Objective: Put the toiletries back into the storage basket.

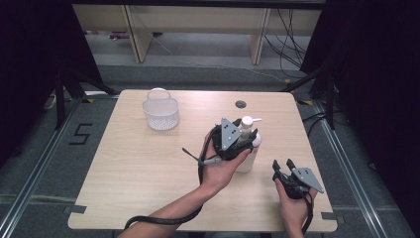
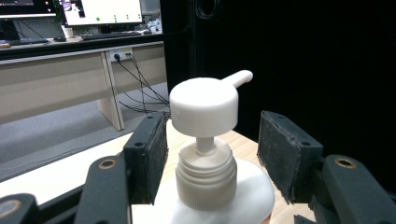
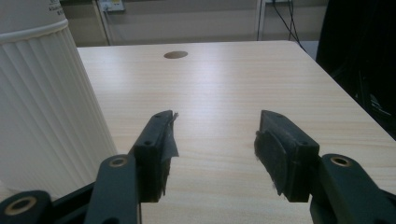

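My left gripper (image 1: 246, 137) sits at the neck of the white pump bottle (image 1: 247, 158). My right gripper (image 1: 283, 166) rests just right of the bottle, the mesh basket (image 1: 160, 112) well left of it.

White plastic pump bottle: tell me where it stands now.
In the high view the white plastic pump bottle stands right of centre on the wooden table, its neck between the left claw's open jaws.

Table: we see a light wooden top (image 1: 148, 163) with a round cable hole (image 1: 240, 104) at 12 o'clock
Basket: our clear mesh basket (image 1: 160, 113) at 10 o'clock
Bottle: white pump bottle (image 1: 249, 157) stands near centre, toward 3 o'clock
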Action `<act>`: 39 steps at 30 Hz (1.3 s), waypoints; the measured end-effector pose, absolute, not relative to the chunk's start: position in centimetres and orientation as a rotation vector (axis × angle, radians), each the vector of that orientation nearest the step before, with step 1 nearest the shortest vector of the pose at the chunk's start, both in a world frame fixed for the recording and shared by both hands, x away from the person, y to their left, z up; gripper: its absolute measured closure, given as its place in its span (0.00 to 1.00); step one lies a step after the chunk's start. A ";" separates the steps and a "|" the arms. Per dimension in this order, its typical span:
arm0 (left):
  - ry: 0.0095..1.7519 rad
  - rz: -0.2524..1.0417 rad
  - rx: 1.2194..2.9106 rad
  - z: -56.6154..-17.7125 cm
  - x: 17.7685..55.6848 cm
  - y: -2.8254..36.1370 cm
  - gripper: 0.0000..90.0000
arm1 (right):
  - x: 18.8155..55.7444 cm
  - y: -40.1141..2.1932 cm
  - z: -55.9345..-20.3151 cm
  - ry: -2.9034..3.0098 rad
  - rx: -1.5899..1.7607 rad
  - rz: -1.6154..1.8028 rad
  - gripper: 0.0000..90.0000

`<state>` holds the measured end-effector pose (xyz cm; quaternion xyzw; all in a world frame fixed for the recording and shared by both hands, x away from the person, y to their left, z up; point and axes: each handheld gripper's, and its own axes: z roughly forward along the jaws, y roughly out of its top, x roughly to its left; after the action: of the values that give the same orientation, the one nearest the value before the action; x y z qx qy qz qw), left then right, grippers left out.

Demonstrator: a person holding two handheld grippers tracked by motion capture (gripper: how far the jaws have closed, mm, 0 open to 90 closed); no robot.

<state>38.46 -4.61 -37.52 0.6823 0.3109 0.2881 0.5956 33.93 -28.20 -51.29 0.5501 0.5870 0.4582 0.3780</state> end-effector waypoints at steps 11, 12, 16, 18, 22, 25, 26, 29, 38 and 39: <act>0.741 0.691 1.585 -37.1 39.0 -5.1 0.47 | 34.1 -28.1 -51.4 1.498 1.413 1.209 0.52; 0.743 0.692 1.584 -37.1 39.1 -5.1 0.47 | 34.1 -28.1 -51.4 1.503 1.405 1.212 0.52; 0.754 0.696 1.585 -37.1 39.2 -5.2 0.49 | 34.0 -28.1 -51.4 1.496 1.421 1.202 0.52; 0.754 0.696 1.586 -37.1 39.2 -5.3 0.50 | 34.1 -28.1 -51.4 1.499 1.416 1.205 0.52; 0.759 0.694 1.589 -37.1 39.3 -5.4 0.51 | 33.9 -27.8 -51.3 1.484 1.458 1.211 0.52; 0.751 0.694 1.584 -37.1 39.3 -5.5 0.53 | 33.9 -27.9 -51.3 1.498 1.457 1.190 0.51; 0.749 0.695 1.586 -37.1 39.3 -5.5 0.54 | 33.9 -27.9 -51.3 1.499 1.456 1.191 0.51; 0.757 0.696 1.583 -37.1 39.4 -5.6 0.54 | 33.9 -28.1 -51.3 1.505 1.441 1.182 0.51; 0.764 0.695 1.578 -36.9 39.5 -5.6 0.56 | 34.1 -28.2 -51.3 1.511 1.409 1.166 0.51; 0.762 0.695 1.577 -36.9 39.5 -5.6 0.56 | 34.1 -28.2 -51.3 1.512 1.408 1.165 0.51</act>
<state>39.53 -5.65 -36.87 0.6770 0.3272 0.2982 0.5880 34.07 -28.24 -51.30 0.5502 0.5909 0.4553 0.3752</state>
